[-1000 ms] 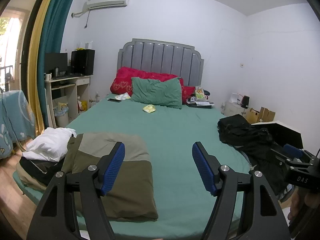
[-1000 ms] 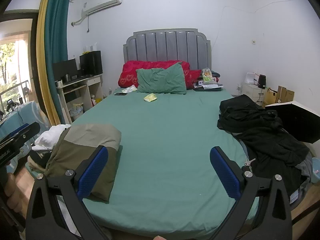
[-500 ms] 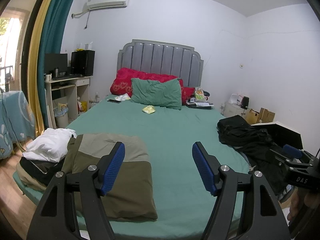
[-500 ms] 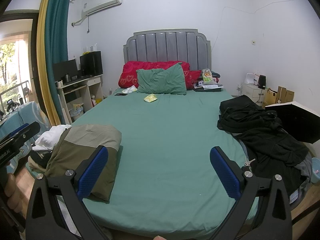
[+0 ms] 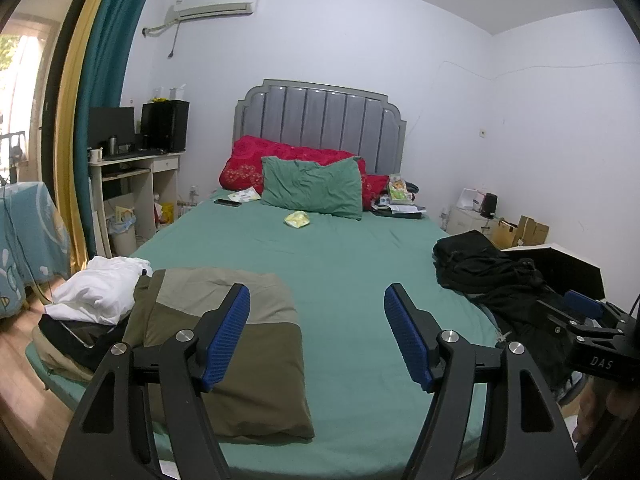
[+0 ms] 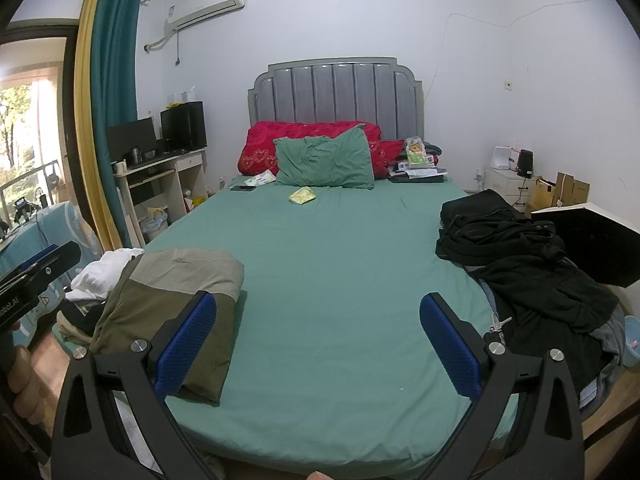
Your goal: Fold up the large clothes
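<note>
Both the left tongs [image 5: 317, 332] and right tongs [image 6: 318, 344] stood wide open, gripping nothing, above the bed [image 6: 340, 264]. A folded olive garment [image 5: 224, 344] lay at its near left edge, and a heap of black clothes [image 6: 520, 264] sat on its right.

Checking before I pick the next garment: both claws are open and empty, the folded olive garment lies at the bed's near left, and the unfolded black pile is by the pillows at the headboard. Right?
Not quite. The black pile lies along the bed's right edge, well short of the green pillow, as the right wrist view shows. The rest holds: left claw and right claw open and empty, folded olive garment at near left.
</note>
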`<state>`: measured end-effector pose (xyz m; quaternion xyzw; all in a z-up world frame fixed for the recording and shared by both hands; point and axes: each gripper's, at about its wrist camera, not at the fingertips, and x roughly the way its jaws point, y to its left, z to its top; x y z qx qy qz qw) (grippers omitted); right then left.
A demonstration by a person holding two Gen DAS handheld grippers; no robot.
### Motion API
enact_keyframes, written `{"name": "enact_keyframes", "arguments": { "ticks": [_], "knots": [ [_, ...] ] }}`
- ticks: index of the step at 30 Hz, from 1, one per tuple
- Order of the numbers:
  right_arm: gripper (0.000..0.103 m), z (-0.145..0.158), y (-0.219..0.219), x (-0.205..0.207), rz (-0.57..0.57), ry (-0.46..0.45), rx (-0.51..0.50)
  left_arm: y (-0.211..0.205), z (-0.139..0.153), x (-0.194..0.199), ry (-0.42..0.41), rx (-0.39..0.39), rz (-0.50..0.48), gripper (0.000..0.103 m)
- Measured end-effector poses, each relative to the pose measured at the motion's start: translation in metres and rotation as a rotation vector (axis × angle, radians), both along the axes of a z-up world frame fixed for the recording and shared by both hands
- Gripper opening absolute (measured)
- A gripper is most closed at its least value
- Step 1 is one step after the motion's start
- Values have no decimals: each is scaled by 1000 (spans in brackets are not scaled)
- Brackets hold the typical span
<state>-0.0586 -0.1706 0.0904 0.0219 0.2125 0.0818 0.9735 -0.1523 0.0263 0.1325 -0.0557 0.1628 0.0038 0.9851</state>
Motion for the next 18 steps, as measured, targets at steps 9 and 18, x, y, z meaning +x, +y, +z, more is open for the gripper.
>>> {"name": "enact_keyframes", "arguments": {
  "ticks": [9,18],
  "knots": [
    [101,0,0,0,-1,1,0,-1,1,0,2,-1,-2,73],
    [101,1,-1,-1,0,1,-1,-2,3,0,2,-1,-4,73]
  ]
}}
